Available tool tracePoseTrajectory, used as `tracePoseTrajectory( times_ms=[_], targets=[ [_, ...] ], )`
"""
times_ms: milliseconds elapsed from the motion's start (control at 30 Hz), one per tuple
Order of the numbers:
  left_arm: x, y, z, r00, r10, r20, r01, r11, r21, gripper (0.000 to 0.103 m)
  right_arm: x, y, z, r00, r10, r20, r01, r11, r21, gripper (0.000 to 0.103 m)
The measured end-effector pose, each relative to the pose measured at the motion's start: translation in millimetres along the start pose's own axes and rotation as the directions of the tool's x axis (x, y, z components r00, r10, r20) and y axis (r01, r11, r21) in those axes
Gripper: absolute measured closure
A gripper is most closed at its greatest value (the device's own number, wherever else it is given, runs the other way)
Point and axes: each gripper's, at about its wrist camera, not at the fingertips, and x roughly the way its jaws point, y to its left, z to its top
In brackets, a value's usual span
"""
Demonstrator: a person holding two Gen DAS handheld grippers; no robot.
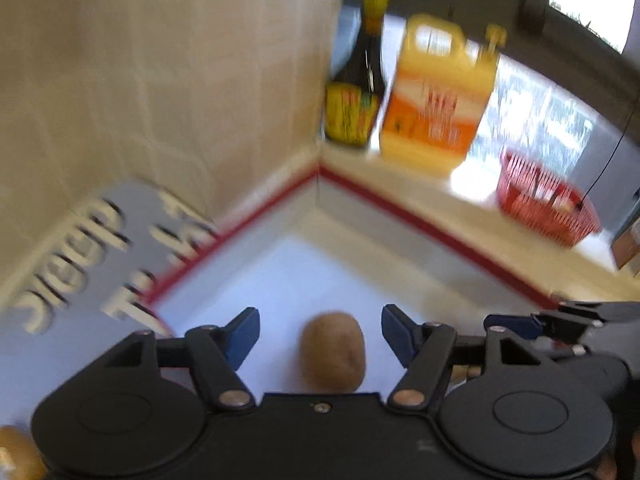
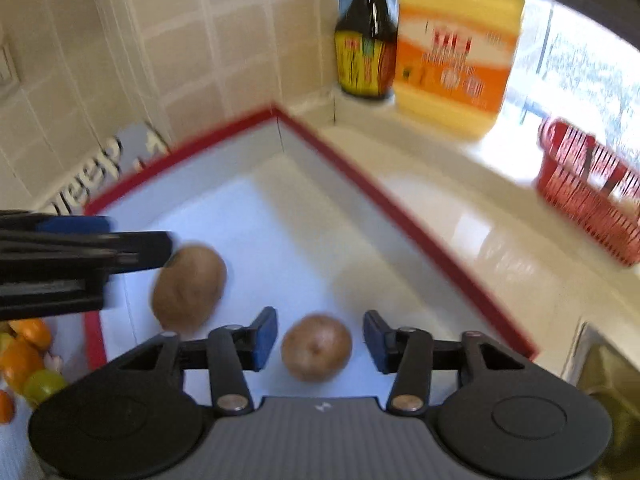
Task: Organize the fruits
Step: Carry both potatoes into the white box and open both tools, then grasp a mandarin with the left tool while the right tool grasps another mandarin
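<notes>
Left gripper (image 1: 320, 334) jaws open, a kiwi (image 1: 333, 353) lying between them on the white mat (image 1: 288, 272), not touching. Right gripper (image 2: 320, 338) jaws open around the second kiwi (image 2: 316, 347), same gap. Far behind on the ledge: dark sauce bottle (image 1: 356, 92), yellow jug (image 1: 436, 96), red basket (image 1: 548, 204).

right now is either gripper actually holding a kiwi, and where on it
Nothing is held. The left gripper is open around one kiwi, and the right gripper is open around another kiwi; gaps show on both sides of each.
</notes>
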Motion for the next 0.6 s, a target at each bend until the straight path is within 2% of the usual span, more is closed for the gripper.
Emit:
tracePoseTrajectory(
  times_ms=[133,200,300,367,433,533,600],
  targets=[
    [-79.0,32.3,-4.7,0.989,0.084,0.125,-0.082,0.996,-0.019,0.023,-40.3,8.5,17.9,0.993,0.046,0.11,-0.045,0.999,-0.008,0.05],
    [-119.0,55.5,-13.4,0.974,0.156,0.165,-0.148,0.987,-0.056,0.023,-63.3,20.8,25.0,0.981,0.083,0.177,-0.077,0.996,-0.041,0.05],
    [-184.1,85.5,-39.3,0.94,0.276,0.198,-0.251,0.957,-0.144,0.023,-96.3,48.6,34.5,0.953,0.159,0.259,-0.134,0.985,-0.113,0.047],
    [-227.1,104.5,-61.5,0.91,0.36,0.203,-0.319,0.924,-0.211,0.023,-114.0,70.6,37.8,0.93,0.228,0.287,-0.187,0.969,-0.163,0.045],
    [-264.9,121.2,-83.4,0.87,0.45,0.202,-0.393,0.88,-0.266,0.023,-125.0,94.1,38.9,0.914,0.289,0.287,-0.232,0.948,-0.216,0.045],
    [-301.5,139.8,-114.0,0.802,0.575,0.161,-0.507,0.798,-0.325,0.023,-129.4,132.7,33.5,0.897,0.368,0.246,-0.29,0.909,-0.3,0.045],
    [-316.8,151.8,-134.8,0.77,0.625,0.13,-0.551,0.753,-0.36,0.023,-126.8,155.8,27.2,0.893,0.404,0.2,-0.323,0.883,-0.341,0.045]
  ],
)
